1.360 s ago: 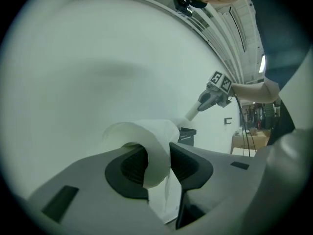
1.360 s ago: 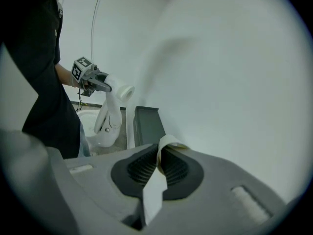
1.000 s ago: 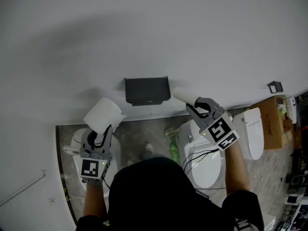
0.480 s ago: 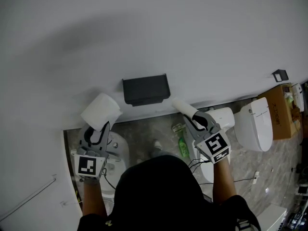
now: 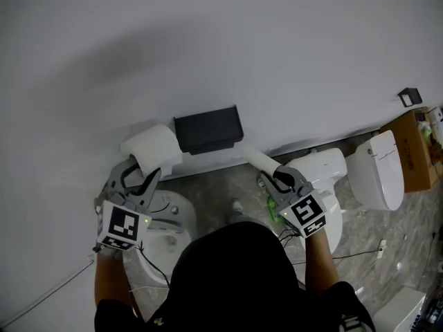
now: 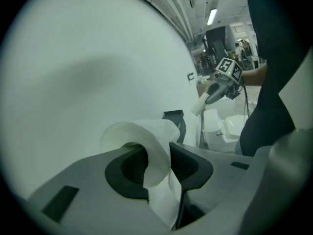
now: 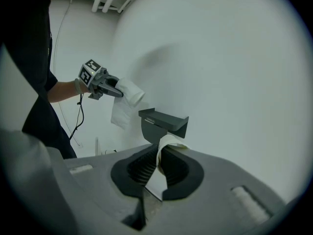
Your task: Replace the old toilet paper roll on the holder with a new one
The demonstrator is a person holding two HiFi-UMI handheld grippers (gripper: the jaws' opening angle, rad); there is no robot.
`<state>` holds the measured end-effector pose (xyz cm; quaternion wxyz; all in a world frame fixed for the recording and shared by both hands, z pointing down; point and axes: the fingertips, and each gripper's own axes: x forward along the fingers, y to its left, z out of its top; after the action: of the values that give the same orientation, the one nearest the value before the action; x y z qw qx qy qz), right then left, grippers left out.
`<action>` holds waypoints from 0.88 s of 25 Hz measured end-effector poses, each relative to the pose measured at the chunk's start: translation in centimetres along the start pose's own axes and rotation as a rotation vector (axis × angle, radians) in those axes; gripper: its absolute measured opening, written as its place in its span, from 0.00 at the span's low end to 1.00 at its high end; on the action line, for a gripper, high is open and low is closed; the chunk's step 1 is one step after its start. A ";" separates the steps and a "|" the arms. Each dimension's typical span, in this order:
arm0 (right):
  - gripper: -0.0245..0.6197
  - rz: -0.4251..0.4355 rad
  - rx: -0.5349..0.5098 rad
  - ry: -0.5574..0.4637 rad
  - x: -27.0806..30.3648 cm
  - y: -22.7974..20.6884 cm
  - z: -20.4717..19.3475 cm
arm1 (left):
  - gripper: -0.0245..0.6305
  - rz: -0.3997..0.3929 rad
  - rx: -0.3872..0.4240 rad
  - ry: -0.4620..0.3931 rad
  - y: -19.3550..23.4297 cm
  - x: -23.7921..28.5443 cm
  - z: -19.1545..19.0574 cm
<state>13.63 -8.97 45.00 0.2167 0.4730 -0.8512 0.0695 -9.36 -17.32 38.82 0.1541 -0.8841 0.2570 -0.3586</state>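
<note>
While you look down in the head view, your left gripper pinches the new roll just left of the holder; your right gripper holds the old roll near its right. Left gripper view: pads clamp paper. Right gripper view: jaws nearly together on the old roll's wall.

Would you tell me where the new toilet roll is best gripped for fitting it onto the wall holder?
Pinch the new toilet roll through its paper wall at the end farther from the holder, coming from the room side, away from the wall, as the left gripper does. It is a soft cylinder beside the holder's left end, so that grip likely leaves the holder-side end free.
</note>
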 end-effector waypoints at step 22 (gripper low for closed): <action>0.07 -0.040 0.126 -0.005 -2.5 -2.4 -4.3 | 0.25 -0.426 0.440 0.410 -0.9 6.5 7.1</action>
<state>18.03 -6.95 47.58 0.1859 0.5028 -0.8359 0.1176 -0.01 -19.65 37.84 0.2076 -0.7734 0.0095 -0.5988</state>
